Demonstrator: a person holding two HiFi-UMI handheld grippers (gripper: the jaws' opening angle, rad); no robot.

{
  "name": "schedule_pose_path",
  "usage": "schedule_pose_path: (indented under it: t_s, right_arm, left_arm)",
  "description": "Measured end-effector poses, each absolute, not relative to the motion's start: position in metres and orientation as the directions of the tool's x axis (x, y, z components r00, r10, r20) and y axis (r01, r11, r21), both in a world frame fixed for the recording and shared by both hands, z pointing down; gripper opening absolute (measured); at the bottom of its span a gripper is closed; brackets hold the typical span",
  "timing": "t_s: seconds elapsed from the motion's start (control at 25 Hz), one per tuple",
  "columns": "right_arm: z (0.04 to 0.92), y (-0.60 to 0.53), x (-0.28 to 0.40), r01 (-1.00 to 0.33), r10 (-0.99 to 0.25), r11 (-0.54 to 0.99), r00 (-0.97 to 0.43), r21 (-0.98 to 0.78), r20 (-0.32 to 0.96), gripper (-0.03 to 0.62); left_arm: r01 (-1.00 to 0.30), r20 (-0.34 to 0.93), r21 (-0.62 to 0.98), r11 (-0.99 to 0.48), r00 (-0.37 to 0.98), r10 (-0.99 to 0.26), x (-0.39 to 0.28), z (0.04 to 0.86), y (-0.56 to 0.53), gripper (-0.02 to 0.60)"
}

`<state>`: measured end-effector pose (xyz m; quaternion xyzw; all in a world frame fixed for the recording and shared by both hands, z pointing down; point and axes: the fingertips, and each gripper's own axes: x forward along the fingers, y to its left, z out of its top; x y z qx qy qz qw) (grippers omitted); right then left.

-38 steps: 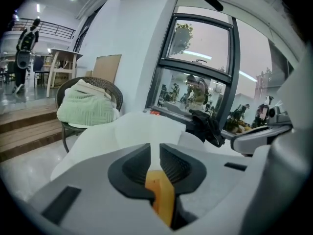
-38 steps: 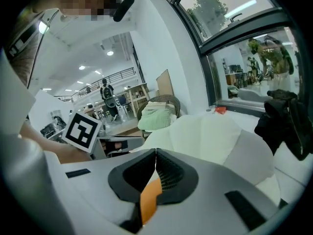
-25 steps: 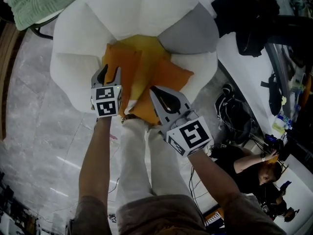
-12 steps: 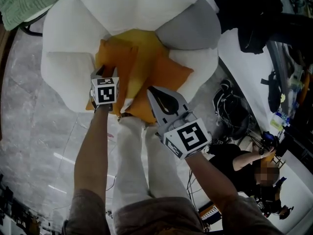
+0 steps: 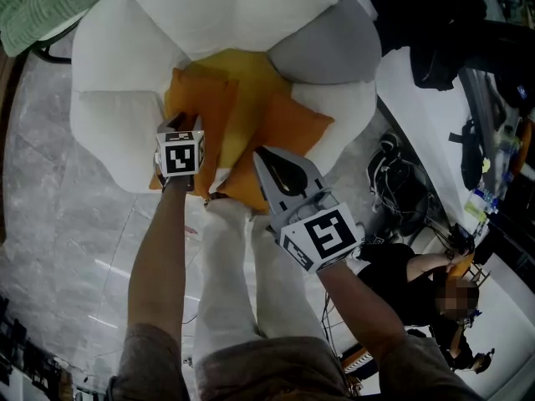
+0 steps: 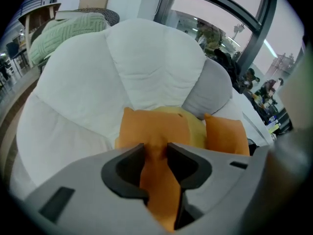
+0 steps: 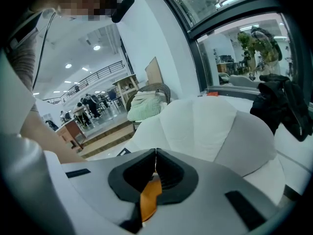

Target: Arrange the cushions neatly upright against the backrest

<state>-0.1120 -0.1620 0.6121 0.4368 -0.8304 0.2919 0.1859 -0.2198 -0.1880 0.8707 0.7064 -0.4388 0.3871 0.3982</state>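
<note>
One white armchair [image 5: 113, 119], four cushions: yellow cushion [image 5: 245, 82], grey cushion [image 5: 330, 48], left orange cushion [image 5: 209, 111] pinched by just-closing left gripper [image 6: 155, 148], right orange cushion [image 5: 288, 128] pinched by shut right gripper [image 7: 155, 153].

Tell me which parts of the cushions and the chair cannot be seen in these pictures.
Yellow cushion: in the head view, the left orange cushion and right orange cushion cover most of it.
Right orange cushion: the right hand-held gripper hides its near edge in the head view; the right gripper view shows only an orange strip.
Chair seat: mostly under the cushions, head view.
</note>
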Motion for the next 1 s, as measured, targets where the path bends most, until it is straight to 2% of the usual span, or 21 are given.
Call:
schedule_pose_path:
  t_s: [0.4,0.76,1.0]
  right_arm:
    - [0.617,-0.16,-0.106,-0.843,-0.618,0.426,-0.536,-0.327,0.576,0.02]
    - [0.614,-0.157,-0.106,-0.84,-0.613,0.431,-0.54,-0.328,0.577,0.02]
    - [0.602,-0.153,-0.102,-0.844,-0.618,0.423,-0.535,-0.329,0.576,0.02]
  left_arm:
    - [-0.923,0.892,0.227,-0.311,0.325,-0.313,-0.217,0.868,-0.183,0.012]
    - [-0.923,0.881,0.292,-0.251,0.361,-0.305,-0.216,0.854,-0.178,0.009]
    - [-0.921,0.846,0.305,-0.241,0.378,-0.376,-0.212,0.82,-0.193,0.009]
